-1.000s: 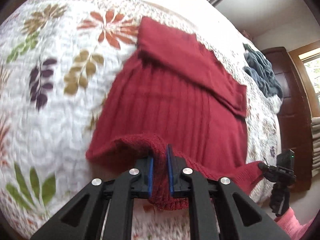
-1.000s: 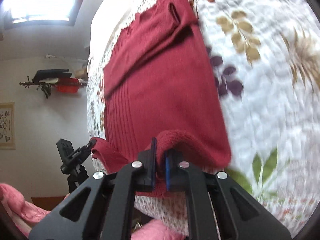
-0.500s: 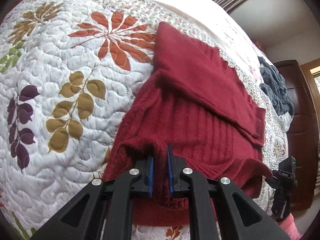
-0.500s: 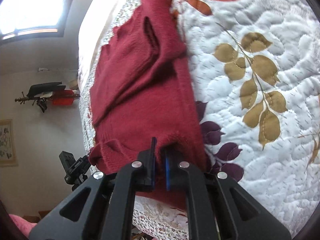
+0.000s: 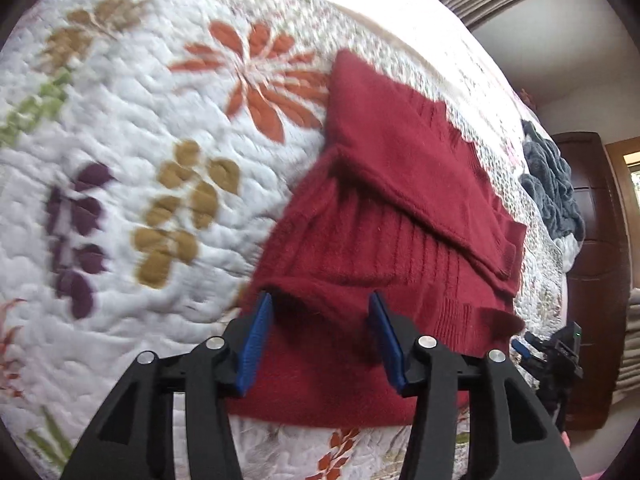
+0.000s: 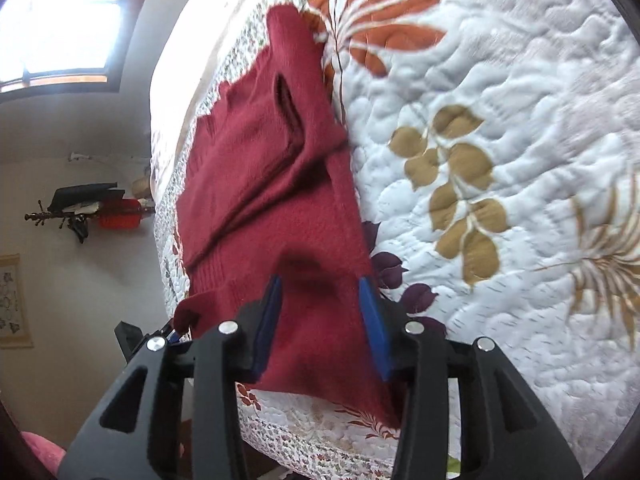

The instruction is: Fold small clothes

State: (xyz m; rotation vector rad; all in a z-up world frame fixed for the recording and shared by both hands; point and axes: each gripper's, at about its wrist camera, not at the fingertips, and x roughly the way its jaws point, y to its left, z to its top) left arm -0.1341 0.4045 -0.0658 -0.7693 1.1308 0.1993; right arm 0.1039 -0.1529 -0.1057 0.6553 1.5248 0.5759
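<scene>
Left wrist view: left tongs (image 5: 320,340) spread wide, pinching nothing, straddling the near hem of the red sweater (image 5: 384,216), which lies centre frame on the quilted bed (image 5: 120,160). Sleeves look folded in across the body and the near hem is turned up over it, so I'd call the fold largely done; what's probably left is flattening that hem fold. Grey garment (image 5: 552,184) sits right of frame, well apart, likely next. Right wrist view: right tongs (image 6: 320,320) also spread, empty, over the sweater's (image 6: 272,184) near edge in lower centre. Quilt (image 6: 500,120) around it is bare, nothing obstructing. Wall shelf (image 6: 84,208) at left is irrelevant.
</scene>
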